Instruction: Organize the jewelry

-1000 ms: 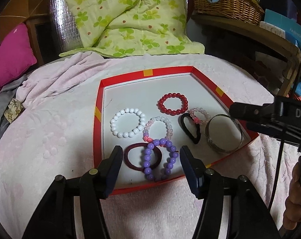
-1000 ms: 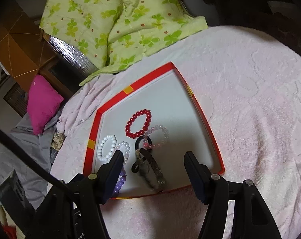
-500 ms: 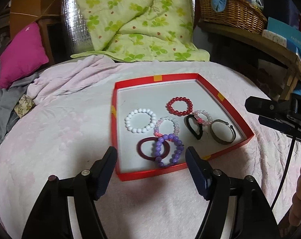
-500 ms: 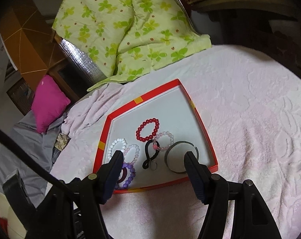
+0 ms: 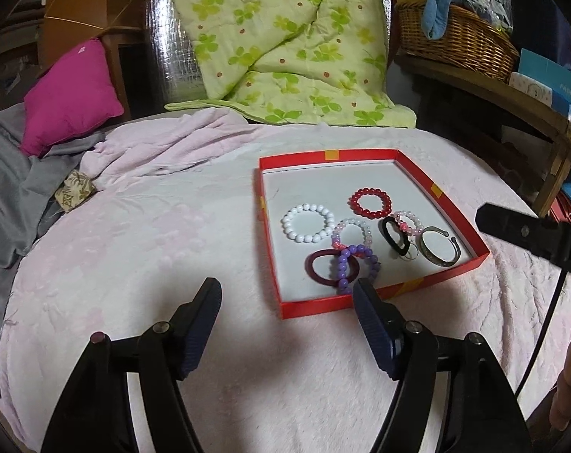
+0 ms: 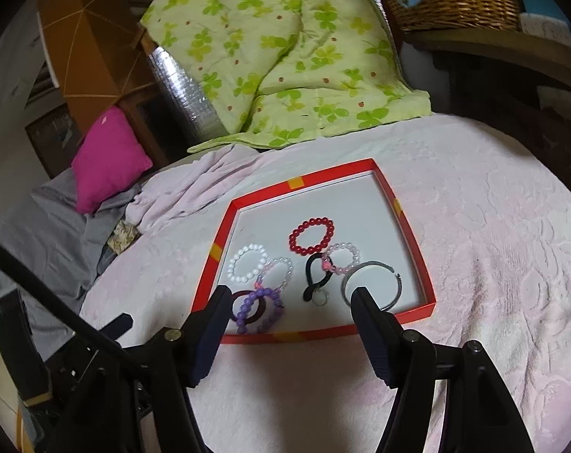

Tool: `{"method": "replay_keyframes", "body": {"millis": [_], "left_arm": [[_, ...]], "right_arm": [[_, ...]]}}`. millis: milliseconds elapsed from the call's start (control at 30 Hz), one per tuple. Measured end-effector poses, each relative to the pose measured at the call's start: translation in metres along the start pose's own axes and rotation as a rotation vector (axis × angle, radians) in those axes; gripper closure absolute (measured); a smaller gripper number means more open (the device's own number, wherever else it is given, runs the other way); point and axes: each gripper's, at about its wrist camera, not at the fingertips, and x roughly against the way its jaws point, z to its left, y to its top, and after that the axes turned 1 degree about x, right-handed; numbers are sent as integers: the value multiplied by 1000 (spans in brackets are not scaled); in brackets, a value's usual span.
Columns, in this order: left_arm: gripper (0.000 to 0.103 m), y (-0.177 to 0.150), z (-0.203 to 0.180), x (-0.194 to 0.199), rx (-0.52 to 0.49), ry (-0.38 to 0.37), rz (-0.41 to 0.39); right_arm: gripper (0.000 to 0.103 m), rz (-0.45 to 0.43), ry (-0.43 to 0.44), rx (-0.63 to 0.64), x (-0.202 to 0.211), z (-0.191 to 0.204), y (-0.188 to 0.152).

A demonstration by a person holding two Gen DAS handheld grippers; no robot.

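Note:
A red-rimmed tray point(image 5: 442, 198) point(image 6: 410, 226) lies on the pink blanket and holds several bracelets: white beads point(image 5: 307, 223) point(image 6: 247, 263), red beads point(image 5: 370, 202) point(image 6: 311, 236), purple beads point(image 5: 355, 266) point(image 6: 258, 311) over a maroon ring point(image 5: 317, 266), a clear-and-pink string point(image 5: 351, 231), a black hair tie point(image 5: 394, 234) point(image 6: 315, 273) and a metal bangle point(image 5: 438, 245) point(image 6: 372, 281). My left gripper point(image 5: 287, 294) is open and empty, in front of the tray's near left corner. My right gripper point(image 6: 289, 304) is open and empty, over the tray's near edge.
A green clover quilt point(image 5: 281, 41) hangs behind the bed. A magenta pillow point(image 5: 72, 94) and grey cloth point(image 5: 6, 188) lie at the left. A wicker basket point(image 5: 455, 30) stands on a wooden shelf at the right. The right gripper's body point(image 5: 531, 236) shows in the left wrist view.
Both grippers have pulled back and up from the tray, so it looks smaller and farther. The metal bangle has gone from tilted on edge to lying flat.

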Motion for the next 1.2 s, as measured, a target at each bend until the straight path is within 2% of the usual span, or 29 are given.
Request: {"method": "replay_keyframes", "body": {"millis": [233, 400, 567, 667, 900, 1200], "left_arm": [[30, -6, 11, 29, 34, 25, -10], [30, -12, 10, 61, 44, 56, -7], [30, -12, 4, 106, 8, 121, -74], [30, -12, 0, 129, 4, 131, -92], [30, -13, -11, 184, -14, 164, -149], [27, -13, -28, 229, -48, 176, -202]], "right_arm": [[34, -21, -27, 38, 23, 12, -19], [34, -55, -36, 36, 55, 19, -30], [34, -89, -66, 127, 96, 41, -31], [33, -115, -66, 145, 124, 50, -28], [33, -111, -78, 196, 172, 64, -31], [31, -136, -57, 226, 209, 67, -39]]}}
